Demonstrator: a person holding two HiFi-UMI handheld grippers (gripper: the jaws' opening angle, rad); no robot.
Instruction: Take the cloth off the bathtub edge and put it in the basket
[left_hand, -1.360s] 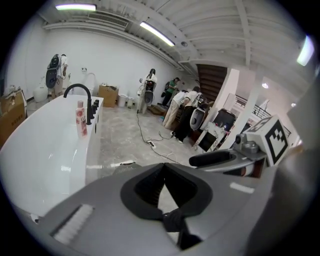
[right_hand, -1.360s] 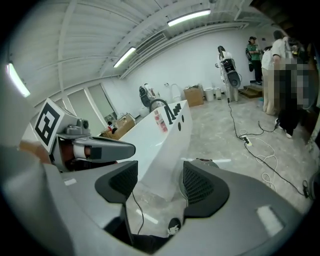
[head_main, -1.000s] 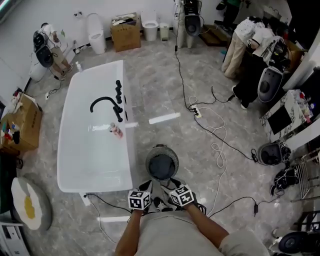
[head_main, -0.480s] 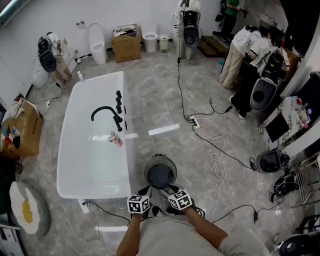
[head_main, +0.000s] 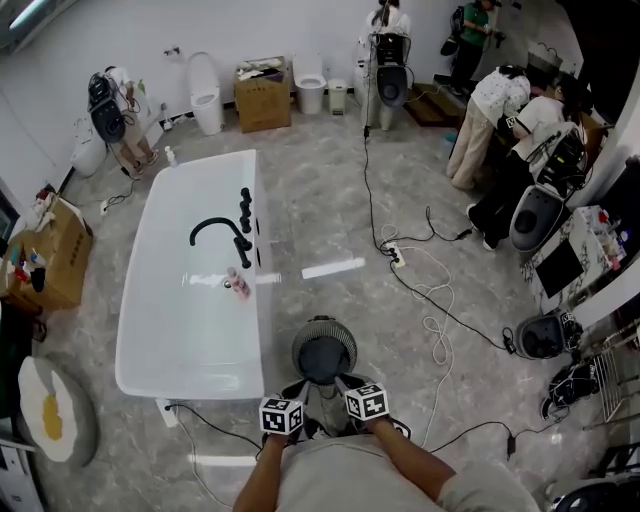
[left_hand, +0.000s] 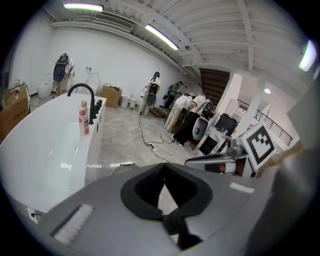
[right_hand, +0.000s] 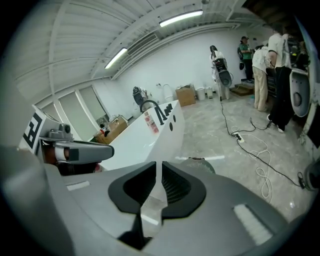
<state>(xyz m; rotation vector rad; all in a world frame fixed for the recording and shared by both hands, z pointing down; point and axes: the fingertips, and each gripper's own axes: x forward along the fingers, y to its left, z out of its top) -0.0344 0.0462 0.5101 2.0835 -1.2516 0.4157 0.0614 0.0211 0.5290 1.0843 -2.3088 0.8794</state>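
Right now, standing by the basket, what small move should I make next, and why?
Probably step left toward the bathtub. The basket sits ahead of you, but I see no cloth on the bathtub edge, only a pink bottle by the faucet; a closer look should help.

My forearms (head_main: 262, 472) are tucked close, grippers side by side, pointing down and ahead. My grey left gripper (left_hand: 164, 170): jaws together, empty. My grey right gripper (right_hand: 158, 170): jaws just closing, thin slit, empty.

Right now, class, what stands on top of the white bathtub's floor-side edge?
On the white bathtub's edge: a black curved faucet, black knobs and a small pink bottle. No cloth can be made out; nothing covers that edge.
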